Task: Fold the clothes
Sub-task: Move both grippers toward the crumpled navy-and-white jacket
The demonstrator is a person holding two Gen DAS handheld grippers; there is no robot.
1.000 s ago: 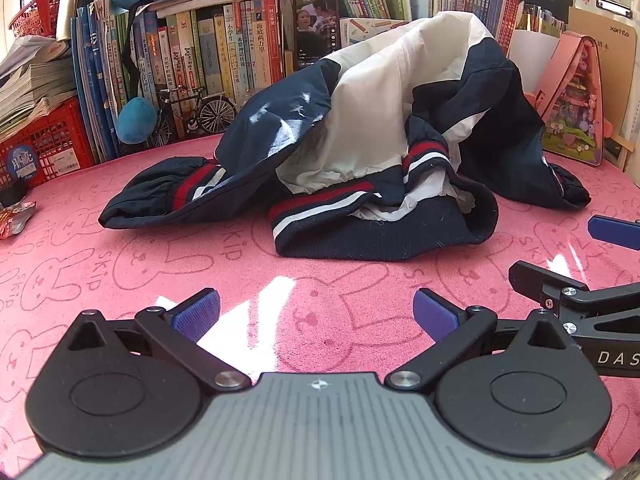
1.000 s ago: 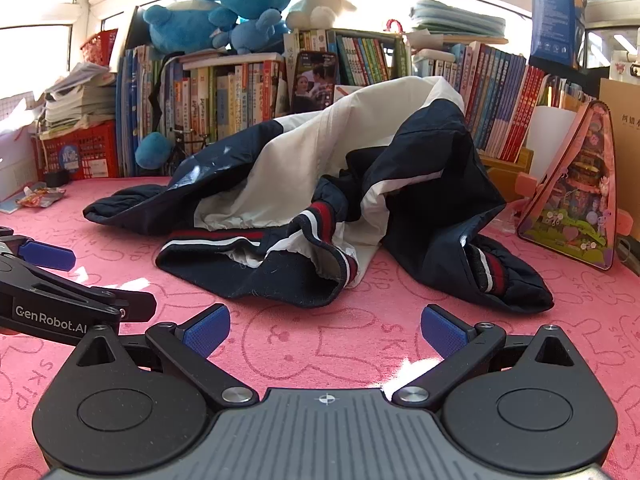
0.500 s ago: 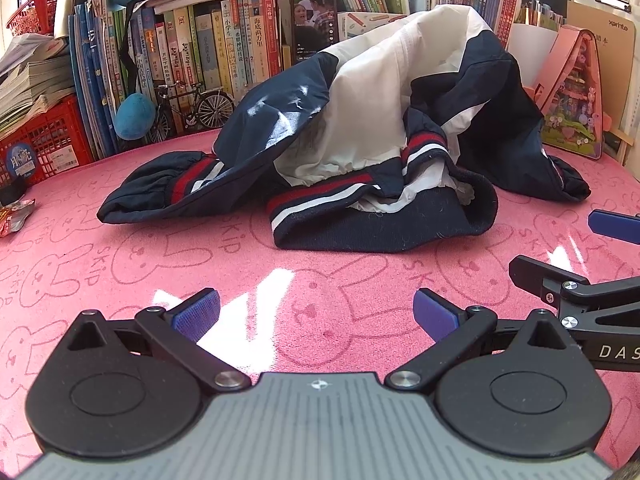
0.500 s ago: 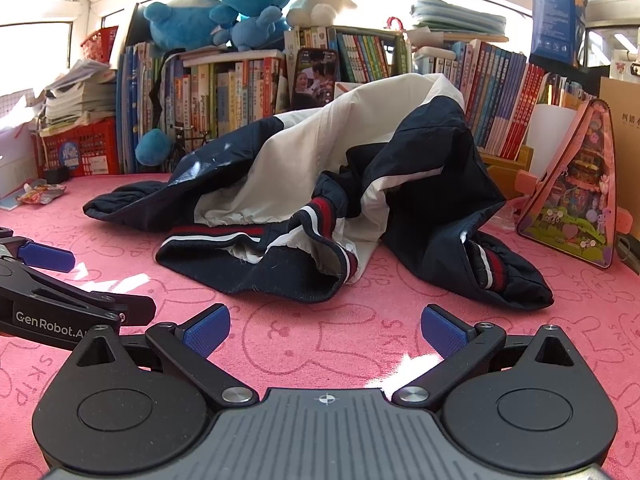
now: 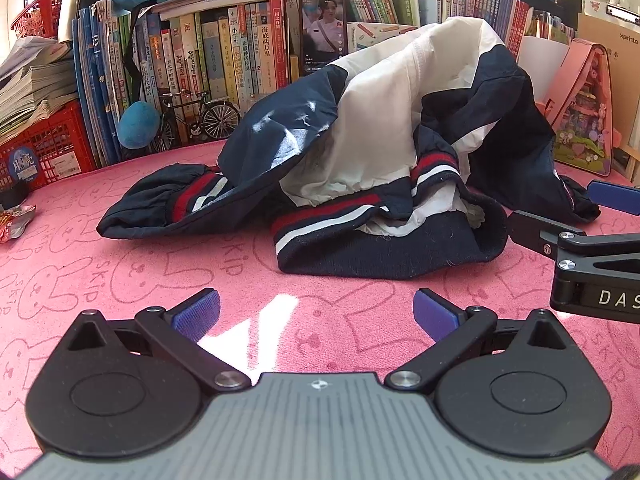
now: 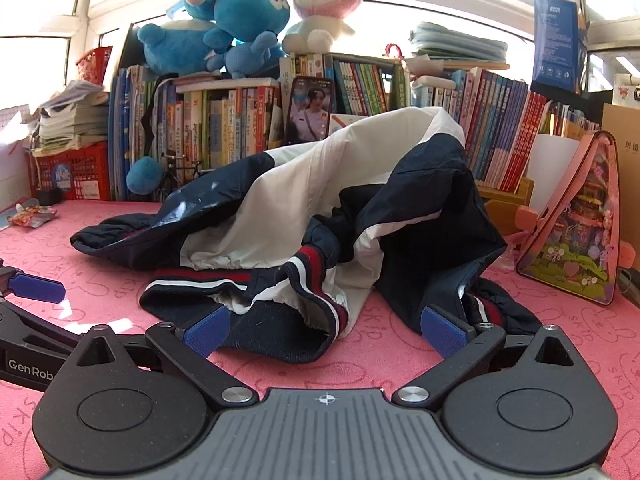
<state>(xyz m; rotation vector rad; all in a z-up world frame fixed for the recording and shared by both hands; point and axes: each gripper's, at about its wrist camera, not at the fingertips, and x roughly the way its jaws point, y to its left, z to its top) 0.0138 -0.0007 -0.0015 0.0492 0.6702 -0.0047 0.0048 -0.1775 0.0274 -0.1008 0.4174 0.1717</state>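
Books point(image 6: 224, 132) and plush toys point(image 6: 224, 28) behind jacket point(image 6: 320, 216).

glossy cloth jacket point(image 5: 280, 136), matt pink mat point(image 5: 120, 280)

Strong daylight is admitted through the windows point(image 6: 40, 68) behind the bookshelf, which are blown out. Glare is thrown on the pink tablecloth point(image 5: 256, 320). Edges are bent by fisheye distortion; focus is kept sharp.

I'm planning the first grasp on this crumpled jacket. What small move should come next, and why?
Probably ease the right gripper forward onto the striped hem and close. Both grippers are open and empty, the left gripper sits farther back, and the jacket lies bunched, needing spreading first.
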